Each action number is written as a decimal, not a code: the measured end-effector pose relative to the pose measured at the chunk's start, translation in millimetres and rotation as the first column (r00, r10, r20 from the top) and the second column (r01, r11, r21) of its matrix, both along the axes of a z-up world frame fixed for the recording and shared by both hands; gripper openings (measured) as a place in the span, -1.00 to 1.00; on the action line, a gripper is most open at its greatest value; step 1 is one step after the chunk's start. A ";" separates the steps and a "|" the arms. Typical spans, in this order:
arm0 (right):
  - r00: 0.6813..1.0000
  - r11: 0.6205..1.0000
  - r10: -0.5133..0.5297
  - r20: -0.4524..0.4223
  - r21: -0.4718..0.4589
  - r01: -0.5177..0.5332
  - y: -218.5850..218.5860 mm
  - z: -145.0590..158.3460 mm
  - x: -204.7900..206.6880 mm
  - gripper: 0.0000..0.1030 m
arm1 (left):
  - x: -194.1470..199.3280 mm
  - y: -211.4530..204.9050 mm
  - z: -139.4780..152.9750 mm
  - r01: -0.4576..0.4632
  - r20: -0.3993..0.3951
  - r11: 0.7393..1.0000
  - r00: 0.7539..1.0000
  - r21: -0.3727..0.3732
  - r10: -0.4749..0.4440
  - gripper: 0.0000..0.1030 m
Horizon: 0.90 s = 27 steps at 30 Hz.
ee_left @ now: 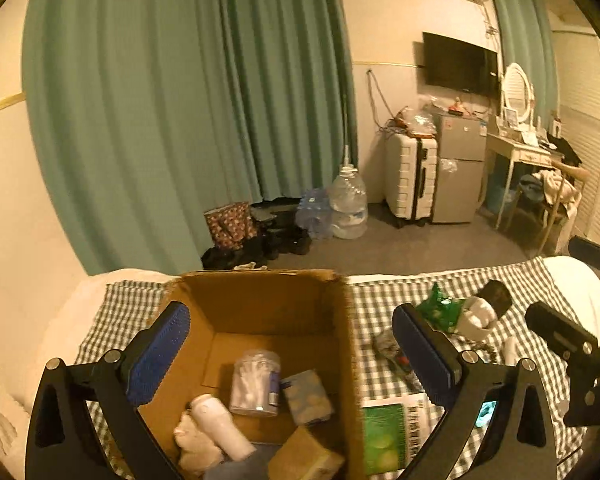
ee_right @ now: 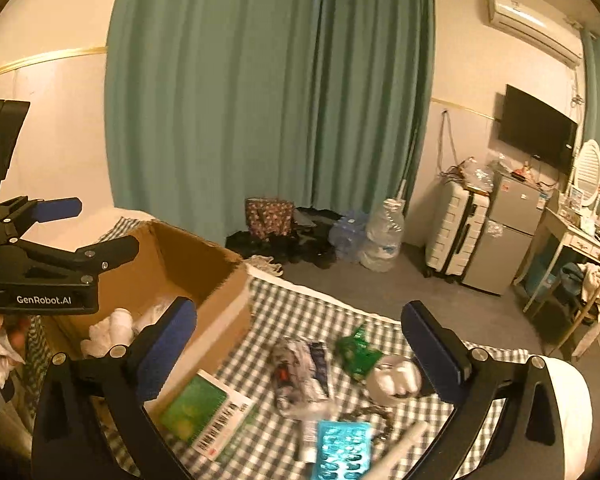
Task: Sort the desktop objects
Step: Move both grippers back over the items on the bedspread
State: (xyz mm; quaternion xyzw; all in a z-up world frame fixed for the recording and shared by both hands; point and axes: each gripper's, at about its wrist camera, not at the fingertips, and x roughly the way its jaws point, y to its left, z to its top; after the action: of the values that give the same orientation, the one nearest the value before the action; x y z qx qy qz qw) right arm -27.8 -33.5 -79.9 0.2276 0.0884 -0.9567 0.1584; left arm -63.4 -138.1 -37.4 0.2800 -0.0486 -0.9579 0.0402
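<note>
Left gripper [ee_left: 291,354] jaws spread wide above cardboard box [ee_left: 268,312], right gripper [ee_right: 299,350] jaws spread, nothing held

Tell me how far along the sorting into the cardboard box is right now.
Partly done. The cardboard box already holds a clear jar, a white bottle and small packets. Nothing is in hand: the left gripper and right gripper are both open and empty. Still left on the checked cloth: the green notebook, green packet, blue blister pack and wrappers.
</note>
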 end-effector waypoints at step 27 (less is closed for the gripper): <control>0.949 0.971 -0.221 0.226 -0.042 0.237 155.1 -84.0 -25.5 1.00 | -68.9 135.9 -87.8 0.087 0.156 0.995 0.983 0.040 -0.092 1.00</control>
State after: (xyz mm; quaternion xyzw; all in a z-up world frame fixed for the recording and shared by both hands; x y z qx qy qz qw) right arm -53.2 121.6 -163.9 0.3351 0.0105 -0.9400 0.0628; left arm -132.3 -2.2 -125.2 0.3531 -0.0484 -0.9343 -0.0115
